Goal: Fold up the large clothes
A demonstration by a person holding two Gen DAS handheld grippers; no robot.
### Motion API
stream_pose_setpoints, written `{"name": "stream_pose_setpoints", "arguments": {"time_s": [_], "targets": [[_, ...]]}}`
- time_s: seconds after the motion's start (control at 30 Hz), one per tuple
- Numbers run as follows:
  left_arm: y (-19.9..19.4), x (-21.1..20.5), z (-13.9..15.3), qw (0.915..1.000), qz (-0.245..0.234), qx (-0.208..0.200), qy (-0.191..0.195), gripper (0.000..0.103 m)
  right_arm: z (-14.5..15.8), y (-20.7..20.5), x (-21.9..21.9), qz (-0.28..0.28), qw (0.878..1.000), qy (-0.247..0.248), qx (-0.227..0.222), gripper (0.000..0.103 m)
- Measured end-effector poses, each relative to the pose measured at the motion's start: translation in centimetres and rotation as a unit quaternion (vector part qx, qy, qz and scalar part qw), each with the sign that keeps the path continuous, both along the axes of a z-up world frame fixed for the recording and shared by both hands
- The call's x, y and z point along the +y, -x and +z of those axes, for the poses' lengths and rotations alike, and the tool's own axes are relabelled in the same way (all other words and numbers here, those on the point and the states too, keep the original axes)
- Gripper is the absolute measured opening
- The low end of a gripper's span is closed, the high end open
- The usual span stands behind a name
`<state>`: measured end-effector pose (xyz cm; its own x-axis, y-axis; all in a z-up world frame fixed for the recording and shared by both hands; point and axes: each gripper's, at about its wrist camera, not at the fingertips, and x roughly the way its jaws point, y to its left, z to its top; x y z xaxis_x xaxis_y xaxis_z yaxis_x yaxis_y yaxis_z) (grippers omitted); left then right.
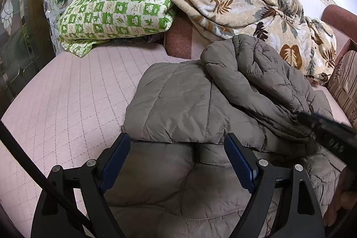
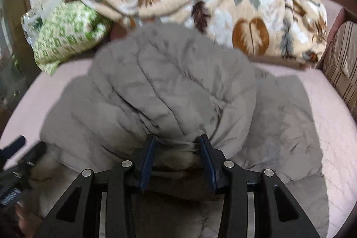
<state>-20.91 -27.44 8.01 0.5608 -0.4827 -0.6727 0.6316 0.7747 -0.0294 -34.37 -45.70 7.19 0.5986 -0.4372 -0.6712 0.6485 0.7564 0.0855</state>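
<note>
The grey padded jacket [image 1: 189, 104] lies on the pink quilted mattress [image 1: 67, 104], toward its right side and near its front edge, partly folded, with a sleeve or side panel doubled over its upper right part. The left gripper [image 1: 177, 148] stands with its jaws wide apart over the near portion of the jacket, holding nothing; fabric lies below and between the fingers but is not pinched. The right gripper [image 2: 176, 148] has a bunched fold of the jacket between its fingers, apparently clamped, though the view is motion-blurred and the firmness of the hold cannot be confirmed. Risks, as judged: the slick, puffy shell may slip from a shallow bite, dropping the fold short or askew. With the left side unpinned, a pull by the right gripper could drag the whole jacket across the mattress and undo the existing fold. The leaf-print blanket [image 1: 256, 6] lies just behind the jacket along the mattress's rear edge; a fold carried too far back could land on it. The green checked quilt [image 1: 116, 12] at the rear left corner is well apart.
</note>
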Motion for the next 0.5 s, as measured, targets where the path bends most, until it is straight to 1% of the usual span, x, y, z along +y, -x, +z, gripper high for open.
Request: {"name": "stream_pose_setpoints", "arguments": {"time_s": [0.07, 0.1, 0.17, 0.27, 0.33, 0.4, 0.5], "targets": [[0.0, -0.1, -0.1, 1.0, -0.001, -0.001, -0.003, 0.085, 0.9, -0.5, 0.9, 0.012, 1.0, 0.01, -0.014, 0.044], [0.1, -0.1, -0.1, 1.0, -0.001, -0.002, -0.004, 0.085, 0.9, -0.9, 1.2, 0.025, 1.0, 0.003, -0.015, 0.044], [0.2, -0.1, -0.2, 1.0, -0.001, -0.004, -0.007, 0.085, 0.5, -1.9, 1.9, 0.035, 0.999, -0.004, -0.009, 0.044], [0.2, -0.1, -0.2, 1.0, 0.0, -0.005, -0.006, 0.085, -1.4, -3.3, 2.4, 0.044, 0.999, -0.015, 0.014, 0.044], [0.2, -0.2, -0.3, 0.9999, -0.002, -0.007, -0.007, 0.085, -2.7, -3.7, 2.0, 0.04, 0.998, -0.036, 0.02, 0.044], [0.3, -0.3, -0.3, 0.9999, -0.003, -0.008, -0.008, 0.085, -3.3, -3.7, 1.6, 0.039, 0.998, -0.044, 0.019, 0.043], [0.4, -0.4, -0.2, 0.9999, -0.005, -0.011, -0.009, 0.085, -3.1, -3.6, 1.4, 0.042, 0.998, -0.047, 0.02, 0.043]]}}
